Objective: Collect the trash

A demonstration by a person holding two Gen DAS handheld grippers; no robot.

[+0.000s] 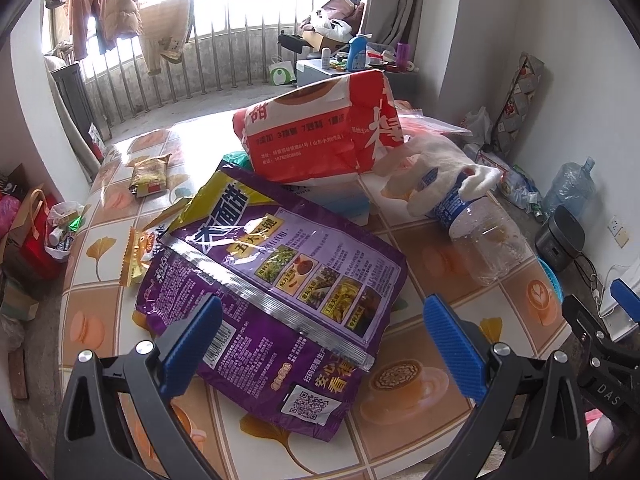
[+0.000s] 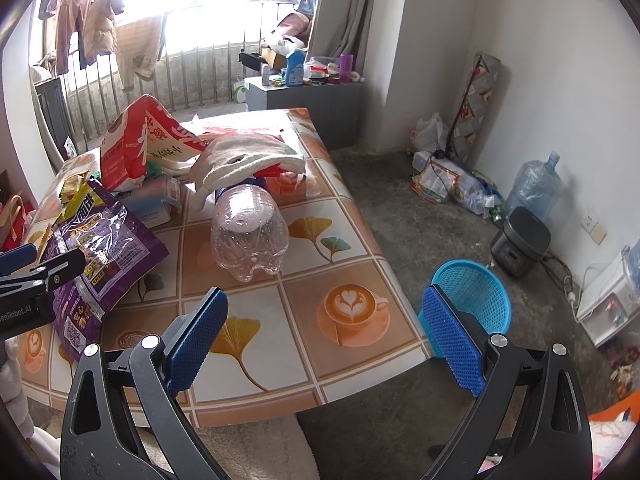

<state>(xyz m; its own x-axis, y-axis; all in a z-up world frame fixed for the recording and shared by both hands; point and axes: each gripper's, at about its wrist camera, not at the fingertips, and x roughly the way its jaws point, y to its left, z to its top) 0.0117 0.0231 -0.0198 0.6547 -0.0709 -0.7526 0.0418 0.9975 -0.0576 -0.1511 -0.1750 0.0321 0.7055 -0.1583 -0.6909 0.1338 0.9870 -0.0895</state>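
A large purple snack bag lies flat on the patterned table, and my left gripper hovers open just over its near end, nothing between the fingers. Behind it a red paper bag leans on a box. A clear plastic bottle lies on its side with a white cloth draped over its neck. My right gripper is open above the table's near right corner, short of the bottle. A blue mesh basket stands on the floor right of the table.
Small yellow wrappers lie at the table's far left. An open trash bag and red carrier bags sit on the floor left. A rice cooker, water jug and cables line the right wall.
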